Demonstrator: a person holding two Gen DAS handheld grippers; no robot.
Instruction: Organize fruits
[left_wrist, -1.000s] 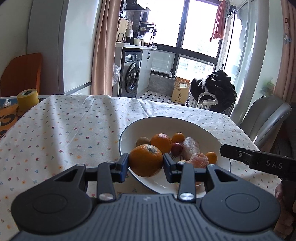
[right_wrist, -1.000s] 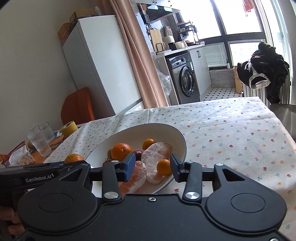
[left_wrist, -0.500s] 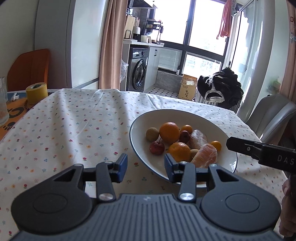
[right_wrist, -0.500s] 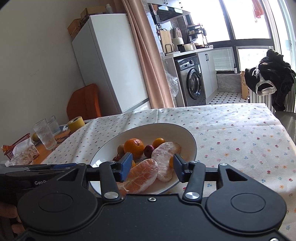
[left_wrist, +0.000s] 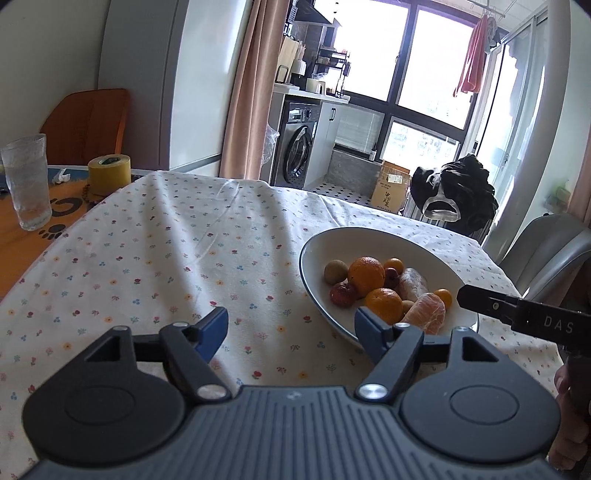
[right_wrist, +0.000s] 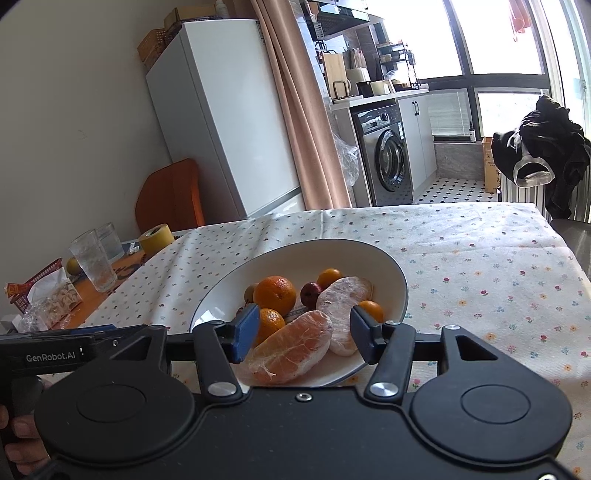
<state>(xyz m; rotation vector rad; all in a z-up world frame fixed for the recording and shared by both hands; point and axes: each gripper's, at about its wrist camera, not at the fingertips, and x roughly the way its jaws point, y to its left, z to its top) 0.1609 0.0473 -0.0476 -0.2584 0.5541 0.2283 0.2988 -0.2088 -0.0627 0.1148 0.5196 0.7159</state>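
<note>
Best done slowly: check for stray fruit outside the white bowl (left_wrist: 417, 242), then place gently beside the pile so nothing rolls out. All visible fruit sits in the bowl: two oranges (right_wrist: 276, 294), small kumquats (right_wrist: 329, 277), red fruits (left_wrist: 342, 294), a brownish one (left_wrist: 335, 271) and two wrapped citrus segments (right_wrist: 291, 347) on the near side (film looks slippery). Left gripper (left_wrist: 290, 330) spread wide and empty, held low above the tablecloth (left_wrist: 166, 240), left of the bowl. Right gripper (right_wrist: 302, 334) likewise parted, gripping nothing, level at the bowl's near rim, framing the nearer segment.
</note>
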